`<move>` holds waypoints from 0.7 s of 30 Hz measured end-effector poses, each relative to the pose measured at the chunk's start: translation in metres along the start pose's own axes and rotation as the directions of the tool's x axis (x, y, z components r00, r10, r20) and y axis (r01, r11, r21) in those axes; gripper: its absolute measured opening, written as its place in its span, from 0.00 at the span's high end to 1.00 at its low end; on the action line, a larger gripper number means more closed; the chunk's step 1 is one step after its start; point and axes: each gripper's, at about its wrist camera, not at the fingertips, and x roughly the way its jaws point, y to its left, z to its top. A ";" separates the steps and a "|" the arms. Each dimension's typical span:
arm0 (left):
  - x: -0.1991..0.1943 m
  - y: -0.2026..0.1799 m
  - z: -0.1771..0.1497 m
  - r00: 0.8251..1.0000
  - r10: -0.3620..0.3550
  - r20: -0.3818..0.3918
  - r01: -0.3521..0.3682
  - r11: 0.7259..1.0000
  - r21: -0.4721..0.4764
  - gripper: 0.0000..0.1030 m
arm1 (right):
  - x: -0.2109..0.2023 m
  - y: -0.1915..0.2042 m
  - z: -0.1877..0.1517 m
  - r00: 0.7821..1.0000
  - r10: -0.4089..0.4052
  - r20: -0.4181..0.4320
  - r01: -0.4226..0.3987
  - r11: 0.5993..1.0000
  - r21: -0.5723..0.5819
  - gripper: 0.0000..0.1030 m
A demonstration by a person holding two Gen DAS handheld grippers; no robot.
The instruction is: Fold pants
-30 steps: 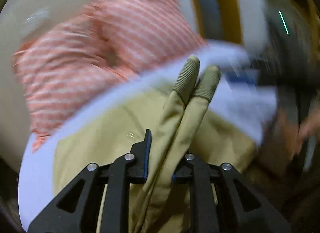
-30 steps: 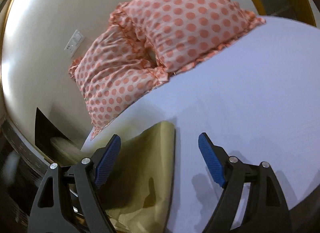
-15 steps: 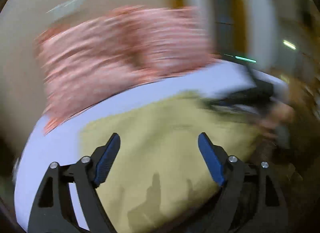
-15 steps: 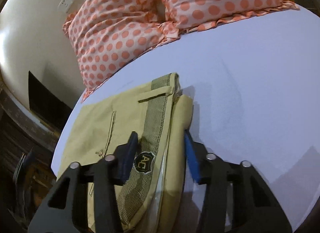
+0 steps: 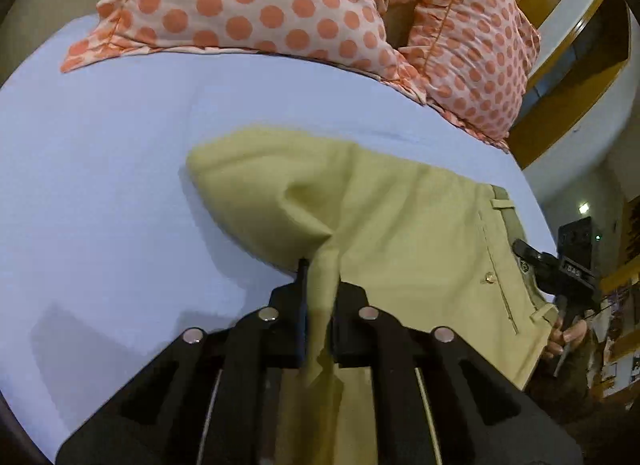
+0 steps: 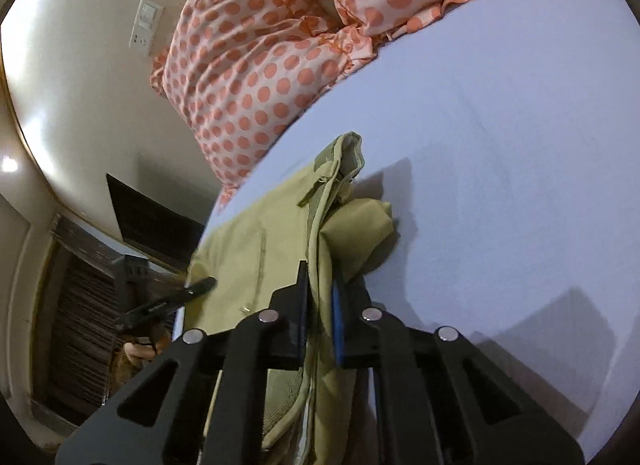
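The khaki pants (image 5: pixel 404 233) lie folded on the pale blue bed sheet (image 5: pixel 100 169). My left gripper (image 5: pixel 320 285) is shut on a pinched fold of the pants at their near edge. My right gripper (image 6: pixel 320 289) is shut on the waistband end of the pants (image 6: pixel 280 241), lifting that edge slightly. The right gripper also shows in the left wrist view (image 5: pixel 556 269) at the waistband. The left gripper shows in the right wrist view (image 6: pixel 172 301) at the far edge of the cloth.
Two orange polka-dot pillows (image 5: pixel 280 5) lie at the head of the bed, also seen in the right wrist view (image 6: pixel 280 65). A cream wall with a switch plate (image 6: pixel 146 27) stands behind. The bed edge (image 6: pixel 208 225) drops to a dark floor.
The left gripper let go of the pant legs, opened, then shut on a fold at the near edge. The right gripper moved onto the waistband and shut on it.
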 end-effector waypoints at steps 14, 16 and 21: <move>0.046 -0.040 0.083 0.890 0.422 0.172 -0.442 0.892 0.098 0.76 | 0.030 0.014 0.093 0.921 -0.382 0.076 0.388 0.917 -0.094 0.81; 0.019 -0.040 0.068 0.889 0.398 0.227 -0.424 0.902 0.081 0.61 | 0.013 0.020 0.083 0.917 -0.374 0.137 0.389 0.914 -0.115 0.76; -0.012 -0.061 0.037 0.965 0.131 0.227 -0.164 0.977 0.136 0.42 | 0.012 0.044 0.061 0.971 -0.219 0.097 0.235 0.950 -0.206 0.40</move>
